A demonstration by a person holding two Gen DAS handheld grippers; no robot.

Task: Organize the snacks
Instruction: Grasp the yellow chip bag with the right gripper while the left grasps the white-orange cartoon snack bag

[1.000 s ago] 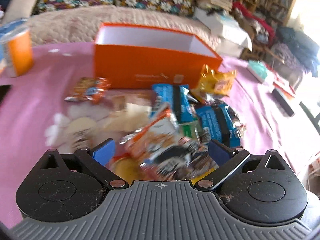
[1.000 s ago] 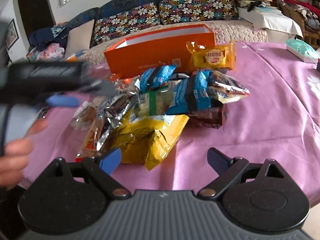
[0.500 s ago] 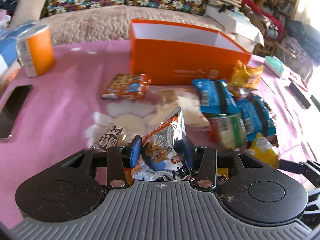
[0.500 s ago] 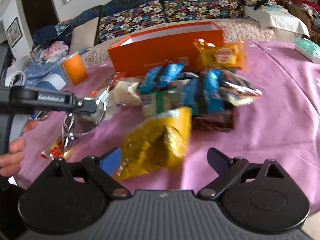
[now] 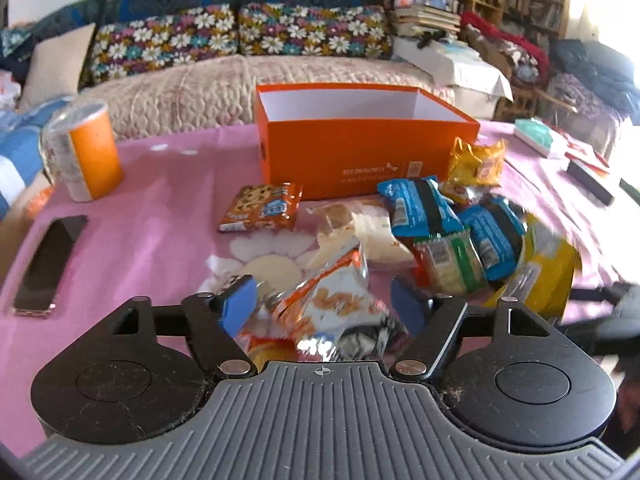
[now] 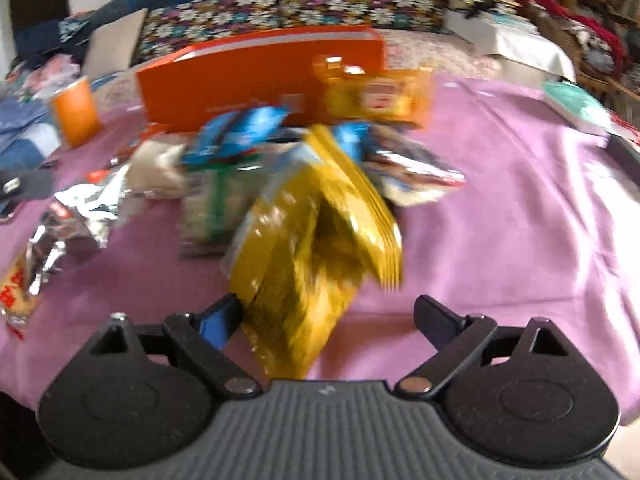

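Observation:
An open orange box (image 5: 360, 148) stands on the pink tablecloth, also in the right wrist view (image 6: 256, 76). In front of it lies a pile of snack packs: blue packs (image 5: 420, 206), a green pack (image 5: 448, 268), a cookie pack (image 5: 260, 208), a small yellow pack (image 5: 476, 164). My left gripper (image 5: 324, 306) is open, with a silver-orange snack bag (image 5: 340, 312) lying loose between its fingers. My right gripper (image 6: 328, 320) is open; a large yellow bag (image 6: 316, 232) stands tilted between its fingers, blurred, against the left pad (image 6: 218, 322).
An orange cylinder can (image 5: 82, 152) and a black phone (image 5: 50, 260) lie at the left. A teal box (image 5: 536, 136) and dark flat items lie at the far right. A sofa (image 5: 240, 52) stands behind the table.
My left gripper opened and let go of the silver-orange bag. The yellow bag tipped up and moved between my right gripper's fingers. Both views shifted.

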